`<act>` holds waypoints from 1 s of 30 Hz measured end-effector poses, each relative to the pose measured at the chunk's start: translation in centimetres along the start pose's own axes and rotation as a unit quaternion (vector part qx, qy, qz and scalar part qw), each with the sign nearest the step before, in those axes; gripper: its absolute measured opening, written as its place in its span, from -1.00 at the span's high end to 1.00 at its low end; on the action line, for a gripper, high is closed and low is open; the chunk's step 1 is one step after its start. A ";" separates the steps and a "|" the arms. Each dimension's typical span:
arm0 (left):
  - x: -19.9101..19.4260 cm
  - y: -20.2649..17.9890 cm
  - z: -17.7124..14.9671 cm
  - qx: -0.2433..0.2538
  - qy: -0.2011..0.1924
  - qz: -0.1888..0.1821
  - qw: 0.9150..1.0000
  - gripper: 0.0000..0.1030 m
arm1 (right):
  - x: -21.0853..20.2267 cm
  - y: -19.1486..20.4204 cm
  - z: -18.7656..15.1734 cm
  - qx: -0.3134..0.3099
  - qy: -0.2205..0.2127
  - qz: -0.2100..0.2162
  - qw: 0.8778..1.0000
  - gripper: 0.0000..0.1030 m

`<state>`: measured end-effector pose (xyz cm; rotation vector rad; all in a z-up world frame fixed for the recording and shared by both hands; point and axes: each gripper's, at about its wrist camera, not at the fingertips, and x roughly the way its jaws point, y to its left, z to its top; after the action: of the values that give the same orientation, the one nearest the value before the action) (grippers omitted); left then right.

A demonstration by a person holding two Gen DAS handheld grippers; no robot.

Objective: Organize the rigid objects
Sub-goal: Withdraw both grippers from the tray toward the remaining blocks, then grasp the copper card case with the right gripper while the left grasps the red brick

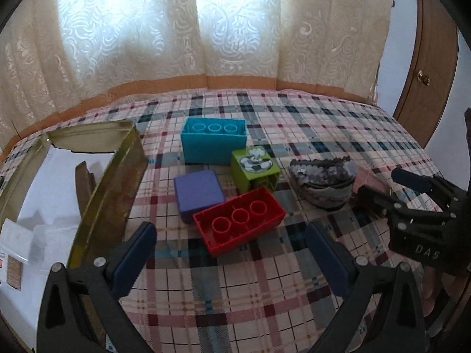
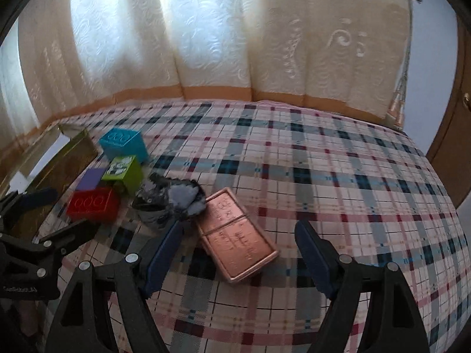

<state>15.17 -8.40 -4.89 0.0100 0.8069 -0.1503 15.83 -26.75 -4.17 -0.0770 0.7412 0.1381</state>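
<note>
- Blocks on plaid bed (image 1: pixel 265 294): red block (image 1: pixel 239 220) and blue block (image 1: pixel 213 144) hollow side up; purple block (image 1: pixel 198 194), green block (image 1: pixel 254 170) between.
- Copper tin (image 2: pixel 237 235): flat, embossed, near grey pouch (image 2: pixel 167 200).
- Left claw (image 1: pixel 231 261): spread, empty.
- Right claw (image 2: pixel 240 259): spread, empty.

Toy blocks, four: one blue block (image 1: pixel 213 144), one green block (image 1: pixel 254 170), one purple block (image 1: pixel 198 195), one red block (image 1: pixel 240 220). One grey crumpled cloth (image 1: pixel 322 184). One copper-coloured flat tin (image 2: pixel 237 235). One gold tin box (image 1: pixel 110 182). Two grippers.
</note>
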 end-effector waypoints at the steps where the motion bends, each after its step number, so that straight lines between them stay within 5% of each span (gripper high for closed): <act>1: 0.2 -0.1 0.1 0.002 0.001 -0.002 1.000 -0.99 | 0.2 0.0 0.0 0.000 0.007 0.002 1.000 -0.57; 9: 1.3 -1.0 0.5 0.018 0.016 -0.022 0.999 -0.99 | 1.8 0.1 0.2 -0.015 0.043 -0.010 0.999 -0.56; 12: 1.6 -0.5 0.6 0.004 0.024 -0.034 0.999 -0.96 | 2.2 0.4 0.3 -0.026 0.052 -0.001 0.998 -0.18; 16: 1.8 -0.4 0.4 0.003 0.030 -0.043 0.999 -0.78 | 1.7 0.9 0.1 -0.040 0.047 -0.002 0.998 0.02; 21: 2.2 -0.4 0.4 0.005 0.038 -0.051 0.998 -0.46 | 1.3 0.7 -0.2 -0.032 0.048 0.000 0.998 0.04; 30: 2.3 -0.6 0.8 0.014 0.027 -0.043 0.999 -0.55 | 1.0 0.4 -0.4 -0.019 0.049 -0.005 0.999 0.04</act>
<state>17.22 -9.31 -5.97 0.0068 0.8595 -0.2436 16.20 -26.30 -5.18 -0.1238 0.8357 0.1403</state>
